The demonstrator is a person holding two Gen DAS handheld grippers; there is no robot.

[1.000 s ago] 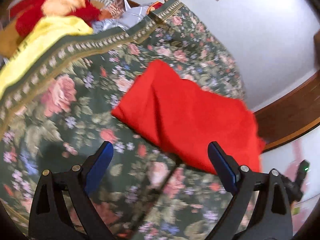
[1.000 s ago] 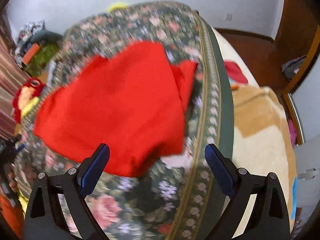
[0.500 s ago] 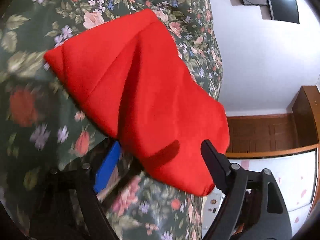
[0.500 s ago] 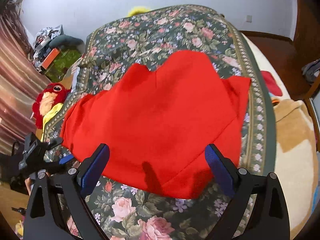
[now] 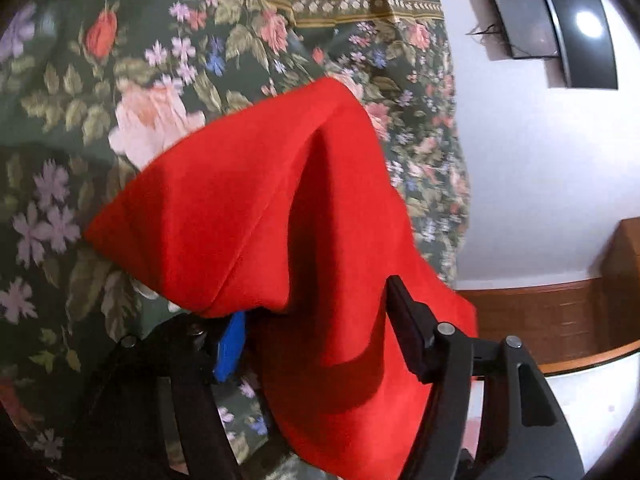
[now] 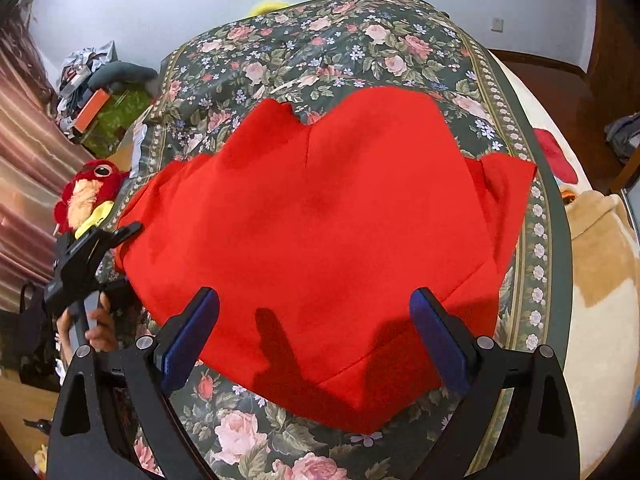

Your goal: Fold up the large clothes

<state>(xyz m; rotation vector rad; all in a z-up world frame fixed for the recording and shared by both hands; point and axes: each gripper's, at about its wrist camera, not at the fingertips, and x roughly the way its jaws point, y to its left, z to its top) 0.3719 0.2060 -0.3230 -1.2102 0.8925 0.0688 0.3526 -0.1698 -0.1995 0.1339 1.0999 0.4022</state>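
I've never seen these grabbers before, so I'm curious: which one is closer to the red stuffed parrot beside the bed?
The left gripper. It sits at the red garment's edge right beside the stuffed parrot. The right gripper hovers open over the garment's near edge, farther away.

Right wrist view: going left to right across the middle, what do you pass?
Pink striped curtain → red and yellow plush toy → red fabric garment → green patterned border of the floral bedspread → tan and cream blanket.
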